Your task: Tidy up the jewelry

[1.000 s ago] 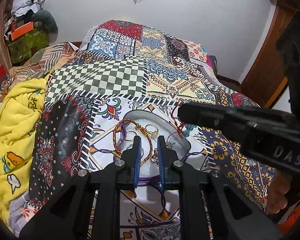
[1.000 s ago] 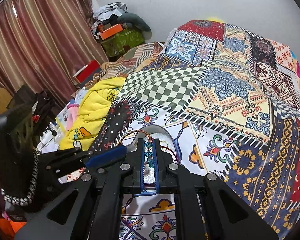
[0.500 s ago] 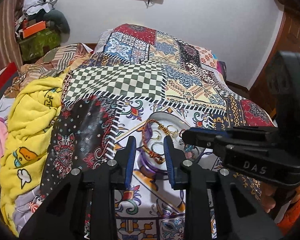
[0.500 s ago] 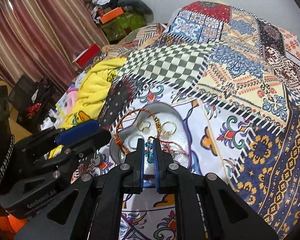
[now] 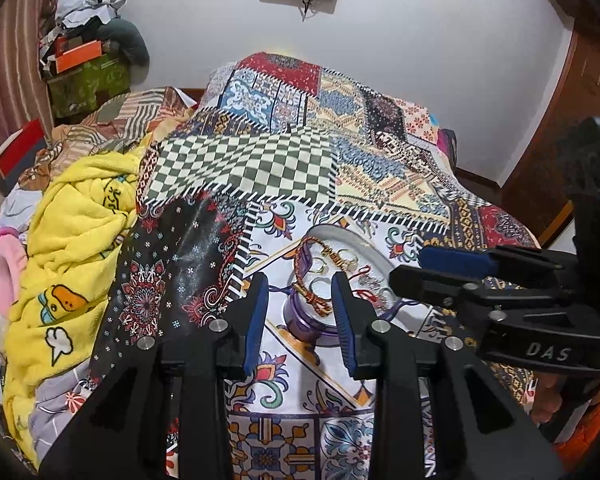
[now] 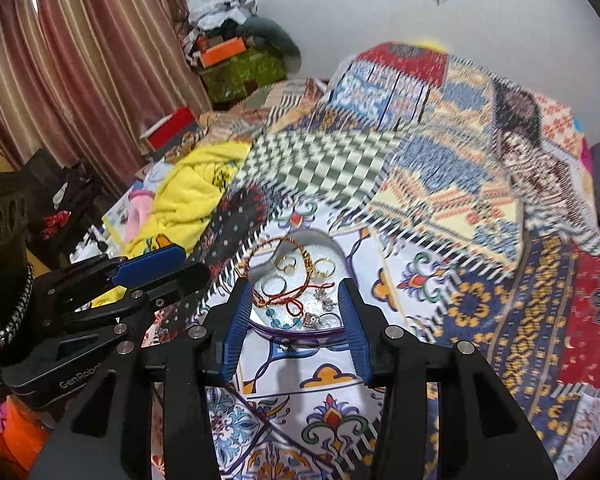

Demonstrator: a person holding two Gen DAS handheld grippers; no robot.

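A heart-shaped purple-walled jewelry box (image 5: 300,322) (image 6: 300,334) with a white lining sits on the patterned bedspread. It holds gold rings (image 6: 324,267), a red and gold woven bracelet (image 5: 314,300) (image 6: 288,298), a teal bead string (image 6: 280,322) and silver pieces (image 6: 320,316). My left gripper (image 5: 300,304) is open and empty just in front of the box. My right gripper (image 6: 296,312) is open and empty, its fingers on either side of the box's near end. The right gripper also shows at the right of the left wrist view (image 5: 452,264).
The patchwork bedspread (image 5: 284,164) covers the bed. A yellow blanket (image 5: 72,240) lies bunched at the left. Boxes and clutter (image 5: 84,64) stand in the back left corner. A wooden door (image 5: 572,100) is at the right. Striped curtains (image 6: 68,80) hang at the left.
Both grippers have opened wide and pulled back from the box. The teal bead string that the right gripper held now lies in the box.
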